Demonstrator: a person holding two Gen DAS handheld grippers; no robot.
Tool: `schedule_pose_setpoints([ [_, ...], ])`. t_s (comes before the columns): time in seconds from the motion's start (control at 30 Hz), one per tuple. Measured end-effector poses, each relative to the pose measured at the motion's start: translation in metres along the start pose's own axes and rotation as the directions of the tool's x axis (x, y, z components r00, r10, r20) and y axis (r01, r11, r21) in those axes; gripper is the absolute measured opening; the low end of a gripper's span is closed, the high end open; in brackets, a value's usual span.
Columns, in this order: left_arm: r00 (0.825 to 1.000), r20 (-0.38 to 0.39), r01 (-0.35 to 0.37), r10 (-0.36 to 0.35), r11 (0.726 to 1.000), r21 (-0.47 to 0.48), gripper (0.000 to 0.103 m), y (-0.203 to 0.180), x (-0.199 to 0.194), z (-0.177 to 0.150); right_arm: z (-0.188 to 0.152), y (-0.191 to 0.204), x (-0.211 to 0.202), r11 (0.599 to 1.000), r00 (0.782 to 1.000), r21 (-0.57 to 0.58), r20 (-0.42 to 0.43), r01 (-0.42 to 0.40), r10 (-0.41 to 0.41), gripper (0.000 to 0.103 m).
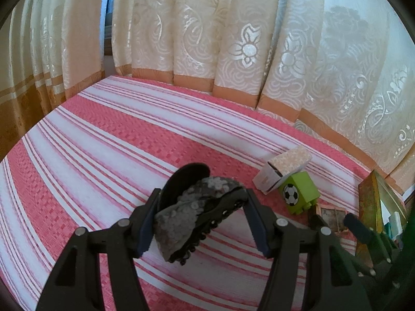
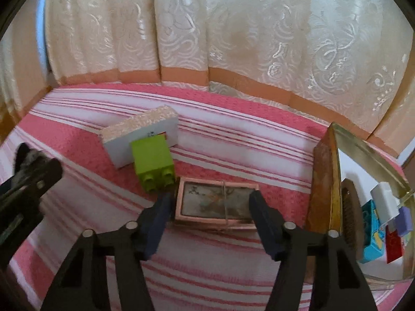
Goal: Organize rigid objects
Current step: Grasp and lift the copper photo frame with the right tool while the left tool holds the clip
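Though half hidden, sequined slipper in left gripper; right gripper unclenched astride framed box.

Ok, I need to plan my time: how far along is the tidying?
Done: a brush and several coloured blocks already lie in the open box on the right. In hand: the left gripper holds a sequined hair clip above the cloth; the right gripper brackets the pink tin, grip unclear. Left: the green block and the patterned carton lie on the striped cloth.
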State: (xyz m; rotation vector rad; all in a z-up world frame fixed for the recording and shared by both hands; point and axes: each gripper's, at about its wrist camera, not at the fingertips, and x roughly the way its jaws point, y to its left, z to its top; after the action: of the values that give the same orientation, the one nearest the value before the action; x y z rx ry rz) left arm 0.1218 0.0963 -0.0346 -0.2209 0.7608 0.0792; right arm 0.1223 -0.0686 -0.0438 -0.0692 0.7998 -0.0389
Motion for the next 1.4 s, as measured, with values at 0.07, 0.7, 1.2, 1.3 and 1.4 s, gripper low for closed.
schedule_pose_setpoints([
  [0.07, 1.000, -0.002, -0.001, 0.001, 1.000, 0.002, 0.062, -0.001, 0.000, -0.001, -0.003, 0.000, -0.006, 0.998, 0.997, -0.009, 0.024, -0.069, 0.069, 0.036],
  [0.7, 1.000, -0.002, 0.010, -0.010, 1.000, -0.016, 0.062, 0.002, -0.002, -0.001, -0.023, -0.038, -0.012, 0.960, 0.977, 0.198, -0.037, -0.198, 0.209, 0.082],
  [1.2, 1.000, -0.006, -0.017, 0.017, 1.000, 0.010, 0.062, -0.003, 0.001, -0.001, 0.001, -0.009, 0.018, 0.987, 0.992, 0.132, -0.072, -0.093, 0.103, 0.079],
  [1.3, 1.000, -0.006, -0.022, 0.022, 1.000, 0.014, 0.062, -0.003, 0.002, -0.002, -0.001, -0.013, 0.017, 0.984, 0.988, 0.123, -0.064, -0.132, 0.141, 0.079],
  [1.4, 1.000, -0.010, -0.018, 0.018, 1.000, 0.019, 0.062, -0.003, 0.004, -0.002, -0.004, -0.020, 0.013, 0.967, 0.976, 0.147, -0.036, -0.209, 0.217, 0.079],
])
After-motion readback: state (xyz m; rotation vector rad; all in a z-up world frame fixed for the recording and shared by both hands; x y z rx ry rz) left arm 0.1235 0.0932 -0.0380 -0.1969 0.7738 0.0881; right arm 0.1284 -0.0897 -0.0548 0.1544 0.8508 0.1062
